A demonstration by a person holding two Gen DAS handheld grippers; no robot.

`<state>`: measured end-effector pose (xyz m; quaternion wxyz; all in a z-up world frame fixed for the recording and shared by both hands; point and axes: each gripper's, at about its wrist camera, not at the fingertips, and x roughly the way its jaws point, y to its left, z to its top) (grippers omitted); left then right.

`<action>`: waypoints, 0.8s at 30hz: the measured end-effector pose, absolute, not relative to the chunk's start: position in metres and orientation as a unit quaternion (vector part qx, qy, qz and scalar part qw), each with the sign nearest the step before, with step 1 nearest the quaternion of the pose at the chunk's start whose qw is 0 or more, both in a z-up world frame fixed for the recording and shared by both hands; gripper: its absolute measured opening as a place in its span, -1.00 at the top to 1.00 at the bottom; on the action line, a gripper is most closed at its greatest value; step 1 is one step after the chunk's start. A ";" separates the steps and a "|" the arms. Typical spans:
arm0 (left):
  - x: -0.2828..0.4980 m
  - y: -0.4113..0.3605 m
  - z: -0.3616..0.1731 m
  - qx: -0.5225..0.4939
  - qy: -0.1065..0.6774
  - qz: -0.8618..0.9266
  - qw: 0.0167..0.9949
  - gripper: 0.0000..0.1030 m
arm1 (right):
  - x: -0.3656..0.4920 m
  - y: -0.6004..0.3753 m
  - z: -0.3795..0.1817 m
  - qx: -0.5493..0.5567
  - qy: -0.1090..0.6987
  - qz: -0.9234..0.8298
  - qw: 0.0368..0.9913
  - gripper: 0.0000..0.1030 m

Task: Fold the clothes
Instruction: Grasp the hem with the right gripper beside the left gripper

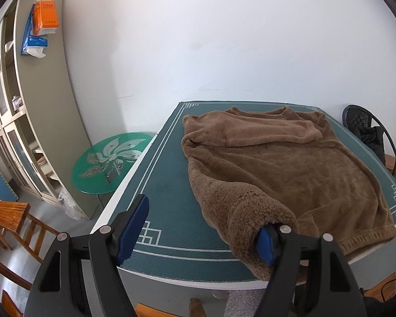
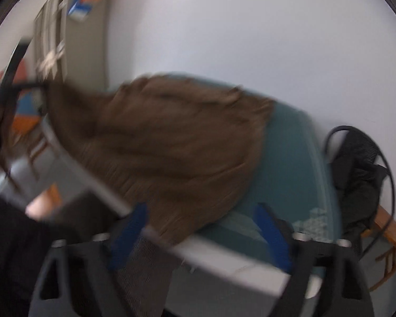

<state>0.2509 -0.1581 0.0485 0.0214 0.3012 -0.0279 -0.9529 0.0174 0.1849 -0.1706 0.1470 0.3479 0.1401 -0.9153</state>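
Left wrist view: brown fleece sweater [image 1: 272, 163] lies spread flat on a green table mat with a pale line border [image 1: 169, 174], collar toward the white wall [image 1: 211, 39], one sleeve folded across the chest. Near corner of the sweater is bunched and draped over the right-hand blue pad of the left gripper [image 1: 200, 233]; the other pad stands well apart with bare mat between, so the jaws are wide and not clamped on the cloth. Beside the table: round green glass tabletop with a white flower emblem [image 1: 111, 162], beige glass-door cabinet [image 1: 26, 121] bearing an orange tissue box [image 1: 46, 15] on its top, wooden chair [image 1: 10, 219] at lower left, black mesh chair [image 1: 361, 121] at the far right.

Right wrist view: heavily motion-blurred. Right gripper [image 2: 198, 237] hovers over the near table edge, jaws apart; the sweater hem sits just ahead between the blue pads, but no pad presses on it. Same sweater covers the mat's left portion; mat is bare at right.
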 end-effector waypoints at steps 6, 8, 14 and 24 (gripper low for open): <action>0.253 -0.164 0.045 0.304 -0.020 -0.952 0.031 -0.50 | 0.017 0.183 -0.189 0.373 0.160 -0.904 0.130 -0.18; 0.254 -0.165 0.044 0.305 -0.018 -0.952 0.033 -0.50 | 0.010 0.178 -0.193 0.371 0.158 -0.906 0.126 -0.18; 0.257 -0.174 0.040 0.302 -0.013 -0.952 0.044 -0.50 | 0.016 0.182 -0.171 0.360 0.160 -0.914 0.098 0.58; 0.279 -0.203 0.040 0.280 0.045 -0.959 0.012 -0.55 | 0.011 0.227 -0.072 0.257 0.055 -0.963 0.061 0.76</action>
